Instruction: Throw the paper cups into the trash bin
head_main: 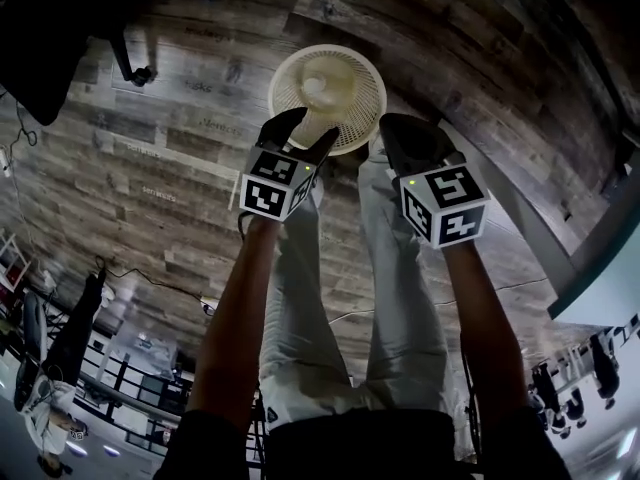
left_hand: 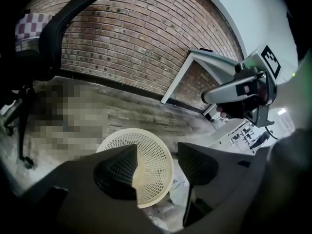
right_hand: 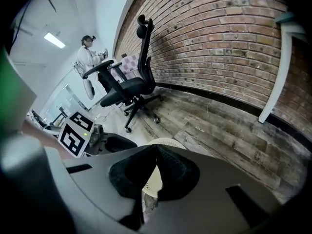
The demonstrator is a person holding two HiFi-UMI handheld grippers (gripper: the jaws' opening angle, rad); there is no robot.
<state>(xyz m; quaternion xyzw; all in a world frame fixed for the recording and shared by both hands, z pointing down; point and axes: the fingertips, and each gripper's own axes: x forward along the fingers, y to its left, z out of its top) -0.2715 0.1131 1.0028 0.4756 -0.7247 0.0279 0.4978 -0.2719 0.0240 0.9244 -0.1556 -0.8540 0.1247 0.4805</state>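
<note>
Left gripper [left_hand: 157,154] above bin [head_main: 372,88]: jaws moderately apart, nothing gripped, mesh shows through the gap. Right gripper [right_hand: 156,150] over bin's right edge: jaws closed tip to tip, empty. Wood floor [head_main: 200,198] under bin. Brick wall [right_hand: 219,38] well behind bin, office chair [right_hand: 129,87] in front of it. Bin upright. Pale lump [head_main: 322,88] inside bin, possibly a cup, can't confirm.

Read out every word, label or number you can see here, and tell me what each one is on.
Nothing here reads clearly.
Faint print on the grey wooden floor planks: too blurred to read.
Black-and-white marker cube on the left gripper, and the one on the right gripper: square patterns only, no letters or numbers.
</note>
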